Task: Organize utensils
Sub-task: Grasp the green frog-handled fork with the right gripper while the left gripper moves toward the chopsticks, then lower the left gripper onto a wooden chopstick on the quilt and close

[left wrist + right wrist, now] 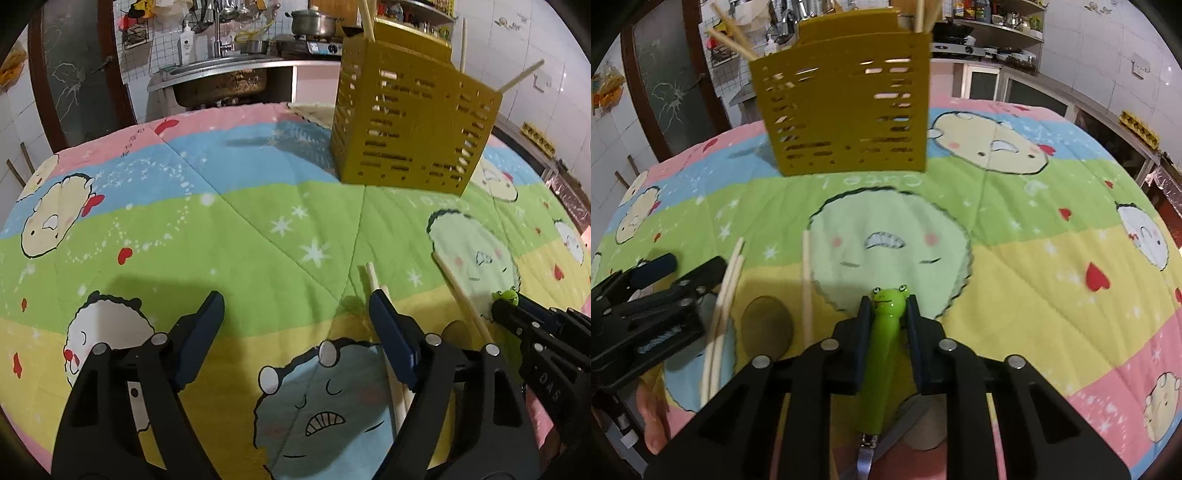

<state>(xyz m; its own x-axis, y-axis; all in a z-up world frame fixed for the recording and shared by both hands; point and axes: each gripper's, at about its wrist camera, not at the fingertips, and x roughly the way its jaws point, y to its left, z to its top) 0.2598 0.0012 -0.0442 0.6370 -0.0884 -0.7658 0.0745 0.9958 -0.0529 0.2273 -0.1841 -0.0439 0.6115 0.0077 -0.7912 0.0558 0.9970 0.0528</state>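
Right up against our lens sits the right tool [888, 314], its dark pads pressed on either side of a green frog-headed utensil handle [882, 354], gripping it. We see the frog's face poking out past the fingertips toward the yellow utensil holder [846, 107], and a metal shank shows at the handle's near end; what it ends in we cannot tell.

Over on the left, our left tool [297, 314] stands wide apart with nothing between its pads. A pair of pale chopsticks [384, 332] lies on the cartoon-print quilt [258, 229] just beside its right finger, passing under it. One more single chopstick [806, 288] lies between that pair and the frog handle, pointing toward the holder.

The holder stands upright on the quilt, well beyond both tools, with several chopsticks already leaning out of its top. We spot a brown wooden spoon bowl [768, 326] resting near the single chopstick's near end.
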